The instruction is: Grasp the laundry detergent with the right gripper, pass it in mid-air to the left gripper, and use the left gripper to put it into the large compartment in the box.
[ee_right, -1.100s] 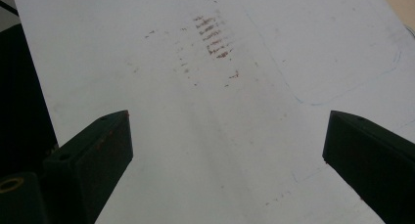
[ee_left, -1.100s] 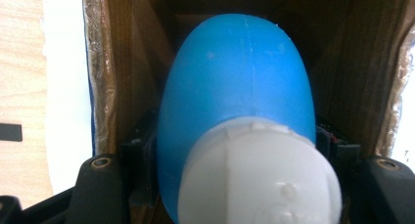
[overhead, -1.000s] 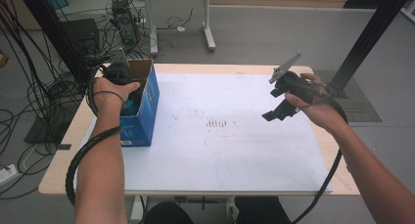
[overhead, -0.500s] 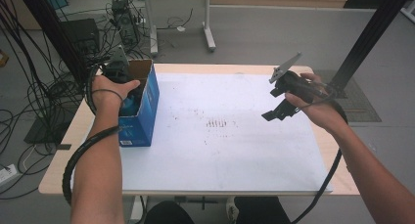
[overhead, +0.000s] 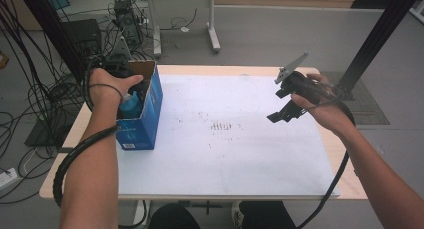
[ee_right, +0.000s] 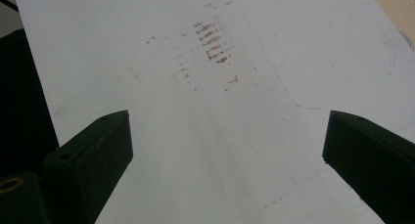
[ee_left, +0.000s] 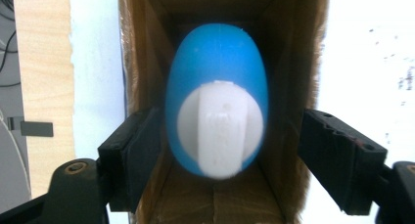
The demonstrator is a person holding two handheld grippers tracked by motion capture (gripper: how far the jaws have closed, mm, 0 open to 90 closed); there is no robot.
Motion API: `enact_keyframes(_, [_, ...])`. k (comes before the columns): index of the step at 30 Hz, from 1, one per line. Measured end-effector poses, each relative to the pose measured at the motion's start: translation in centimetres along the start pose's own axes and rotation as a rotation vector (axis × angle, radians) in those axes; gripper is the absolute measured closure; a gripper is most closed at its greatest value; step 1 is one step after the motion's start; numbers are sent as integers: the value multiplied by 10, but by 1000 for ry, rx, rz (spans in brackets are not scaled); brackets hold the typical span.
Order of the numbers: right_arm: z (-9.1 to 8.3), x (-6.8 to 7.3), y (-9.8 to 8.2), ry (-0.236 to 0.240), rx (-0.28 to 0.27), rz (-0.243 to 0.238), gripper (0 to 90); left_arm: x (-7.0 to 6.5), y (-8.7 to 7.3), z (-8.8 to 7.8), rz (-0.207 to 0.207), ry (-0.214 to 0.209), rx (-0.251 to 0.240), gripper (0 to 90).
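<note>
Blue bottle (ee_left: 218, 82) sits inside cardboard box (overhead: 145, 120) near table's left edge | left hand-held gripper (ee_left: 227, 150) has just been opening, jaws clear of bottle: placing looks done, withdrawal left | right hand-held gripper (ee_right: 227, 150) spread, empty

A bright blue bottle (ee_left: 218, 72) with a white cap (ee_left: 220, 131) sits in a box (overhead: 145, 119), blue outside and brown cardboard inside. Both grippers' jaws are black. The white sheet (overhead: 225, 159) carries reddish-brown speckles (overhead: 222, 125) over the pale wood table (overhead: 350, 184).
</note>
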State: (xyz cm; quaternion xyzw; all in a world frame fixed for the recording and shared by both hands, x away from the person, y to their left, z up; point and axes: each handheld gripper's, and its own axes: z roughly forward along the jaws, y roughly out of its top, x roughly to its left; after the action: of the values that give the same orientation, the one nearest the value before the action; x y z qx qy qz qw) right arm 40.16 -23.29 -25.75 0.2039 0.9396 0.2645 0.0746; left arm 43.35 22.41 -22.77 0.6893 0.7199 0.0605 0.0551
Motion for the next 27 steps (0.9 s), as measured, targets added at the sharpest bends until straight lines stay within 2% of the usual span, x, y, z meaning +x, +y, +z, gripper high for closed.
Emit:
enact_keyframes(6, [-2, -5, 1, -6, 7, 16, 44, -6, -3, -19, 43, -21, -25, 182])
enact_keyframes(12, [2, -9, 3, -4, 39, 27, 45, -23, -2, -32, 107, -62, -54, 139])
enact_keyframes(18, [5, -15, 3, -7, 49, 33, 45, -46, 3, -34, 162, -85, -67, 110])
enact_keyframes(27, [3, -28, 3, -4, 77, 38, 45, -75, 12, -35, 221, -117, -77, 90])
